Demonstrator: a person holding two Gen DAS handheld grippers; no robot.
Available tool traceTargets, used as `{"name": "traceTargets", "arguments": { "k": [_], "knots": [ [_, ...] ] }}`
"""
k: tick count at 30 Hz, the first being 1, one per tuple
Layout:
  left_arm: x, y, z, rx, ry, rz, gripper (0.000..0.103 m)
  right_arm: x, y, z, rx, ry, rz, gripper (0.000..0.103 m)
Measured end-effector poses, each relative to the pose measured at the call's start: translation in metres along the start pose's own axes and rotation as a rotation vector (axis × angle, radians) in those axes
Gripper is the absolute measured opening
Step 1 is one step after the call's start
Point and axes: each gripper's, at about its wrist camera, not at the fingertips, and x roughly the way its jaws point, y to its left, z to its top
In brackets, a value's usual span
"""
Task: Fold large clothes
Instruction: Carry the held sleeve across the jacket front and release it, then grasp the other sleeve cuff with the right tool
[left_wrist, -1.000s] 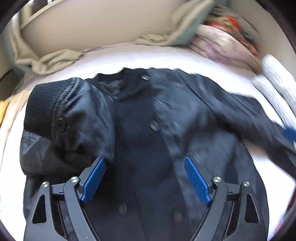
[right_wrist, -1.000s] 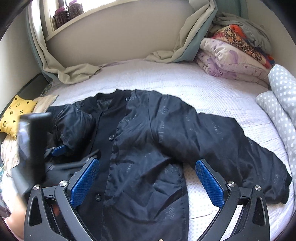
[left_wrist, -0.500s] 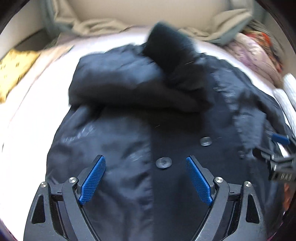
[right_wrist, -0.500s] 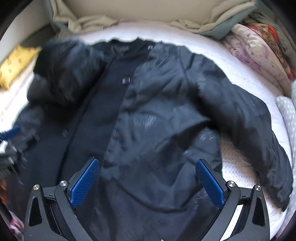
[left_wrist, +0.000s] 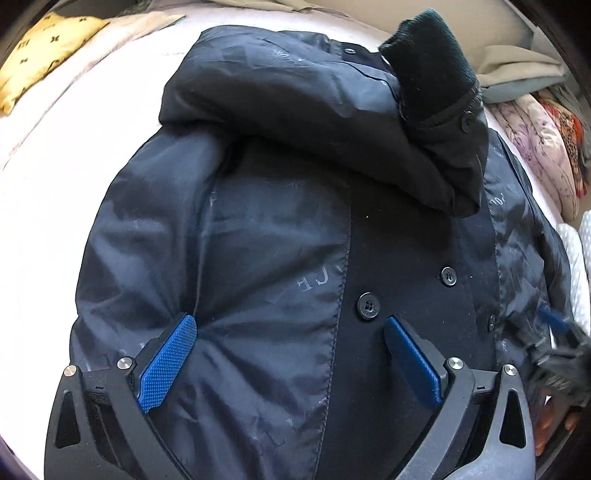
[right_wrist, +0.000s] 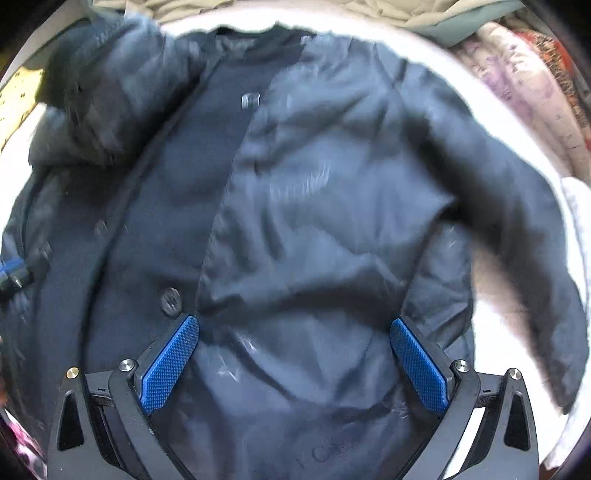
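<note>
White bedding (left_wrist: 55, 192) carries our dark jacket (left_wrist: 277, 240), lying front-up. We have one sleeve (left_wrist: 314, 122) folded across its chest, cuff (left_wrist: 432, 62) near the collar; the other sleeve (right_wrist: 517, 229) lies spread out beside the body. Sleeve and body folds remain. Our left gripper (left_wrist: 290, 354), jaws just opened wide, and right gripper (right_wrist: 295, 362), also wide, hold nothing above the jacket.

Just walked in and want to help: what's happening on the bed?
A person is folding a dark jacket spread on the white bed. One sleeve already lies across its chest; the other sleeve is still spread out. Both tools, left tool and right tool, hover open above it, holding nothing.
</note>
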Motion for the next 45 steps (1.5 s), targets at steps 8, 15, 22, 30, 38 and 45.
{"name": "traceTargets", "arguments": {
  "k": [8, 15, 22, 30, 38, 45],
  "knots": [
    [0.0, 0.007, -0.002, -0.025, 0.011, 0.015, 0.103, -0.088, 0.084, 0.094, -0.125, -0.288, 0.0, 0.103],
    [-0.004, 0.022, 0.004, -0.076, 0.016, -0.034, 0.103, -0.083, 0.166, 0.15, -0.229, -0.318, -0.038, 0.102],
    [-0.014, 0.033, 0.003, -0.066, -0.011, -0.026, 0.103, -0.056, 0.119, 0.158, -0.17, -0.249, -0.114, 0.088],
    [-0.021, 0.01, -0.012, 0.0, -0.044, 0.035, 0.103, -0.068, -0.006, 0.124, -0.004, -0.237, -0.164, 0.088],
    [-0.033, -0.01, -0.014, 0.105, -0.133, 0.132, 0.102, -0.048, -0.106, 0.074, 0.214, -0.194, -0.01, 0.078],
    [-0.065, -0.027, -0.003, 0.205, -0.278, 0.137, 0.102, -0.041, -0.133, 0.07, 0.351, -0.174, 0.386, 0.058]
  ]
}}
